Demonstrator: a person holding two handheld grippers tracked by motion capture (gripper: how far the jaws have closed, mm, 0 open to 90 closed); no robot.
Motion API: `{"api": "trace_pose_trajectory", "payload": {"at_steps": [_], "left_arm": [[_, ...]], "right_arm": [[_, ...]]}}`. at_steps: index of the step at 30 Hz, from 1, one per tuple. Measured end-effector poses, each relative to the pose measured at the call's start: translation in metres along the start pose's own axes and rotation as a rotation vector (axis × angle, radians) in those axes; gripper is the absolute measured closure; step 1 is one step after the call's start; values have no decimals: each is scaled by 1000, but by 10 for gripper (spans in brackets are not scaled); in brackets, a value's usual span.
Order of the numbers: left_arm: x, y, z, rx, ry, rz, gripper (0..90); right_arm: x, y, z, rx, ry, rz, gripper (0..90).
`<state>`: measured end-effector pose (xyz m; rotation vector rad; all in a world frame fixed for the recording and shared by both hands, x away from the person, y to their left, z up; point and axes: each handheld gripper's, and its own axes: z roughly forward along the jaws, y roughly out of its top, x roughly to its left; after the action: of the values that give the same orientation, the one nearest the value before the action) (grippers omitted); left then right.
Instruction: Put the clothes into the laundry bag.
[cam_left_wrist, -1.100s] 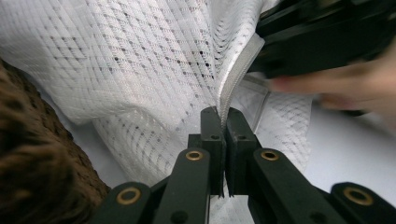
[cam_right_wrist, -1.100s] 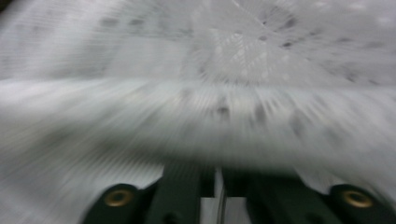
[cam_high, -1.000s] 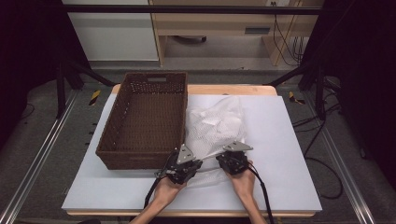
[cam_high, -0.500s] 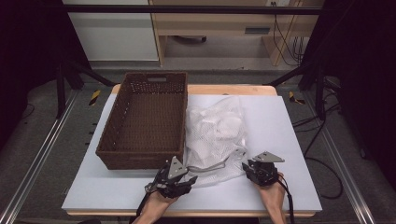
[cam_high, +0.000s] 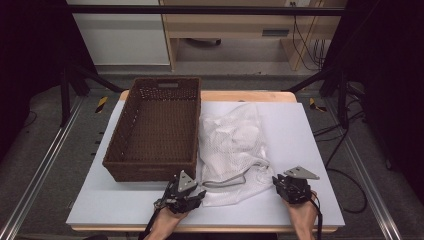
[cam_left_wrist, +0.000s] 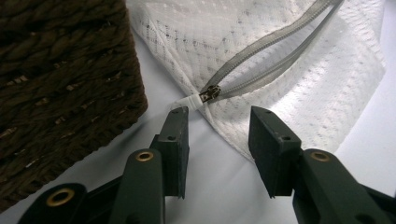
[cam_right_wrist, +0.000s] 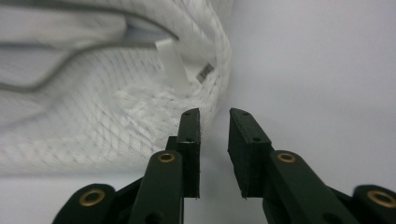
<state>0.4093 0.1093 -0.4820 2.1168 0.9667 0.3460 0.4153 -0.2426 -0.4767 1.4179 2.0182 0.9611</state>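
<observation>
While unzipped: white mesh bag (cam_high: 232, 150) | crumpled | beside wicker basket (cam_high: 157, 130)

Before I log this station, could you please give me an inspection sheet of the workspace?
Surface: white tabletop, wooden edge.
Job's things: white mesh laundry bag, grey zipper open, slider at its left corner; brown wicker basket beside it, empty.
Clutter: nothing seen.
Grippers: left gripper open, jaws just opened, aimed at the slider; right gripper open, beside the bag's edge.
Cables: one trails from each gripper; more on the floor.
Surroundings: dark frame, wooden desk behind.
</observation>
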Motion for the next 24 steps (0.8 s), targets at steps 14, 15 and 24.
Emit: {"api": "trace_pose_trajectory", "payload": {"at_steps": [14,15,24], "left_arm": [[-21,4,9,-2,96,75,814],[-21,5,9,-1,95,80,843],[1,5,3,-16,29,13,882]], "right_arm": [[23,9,21,1,35,-49,900],[19,7,17,-12,33,-38,900],[-23,-9,-19,26,3,89,805]]}}
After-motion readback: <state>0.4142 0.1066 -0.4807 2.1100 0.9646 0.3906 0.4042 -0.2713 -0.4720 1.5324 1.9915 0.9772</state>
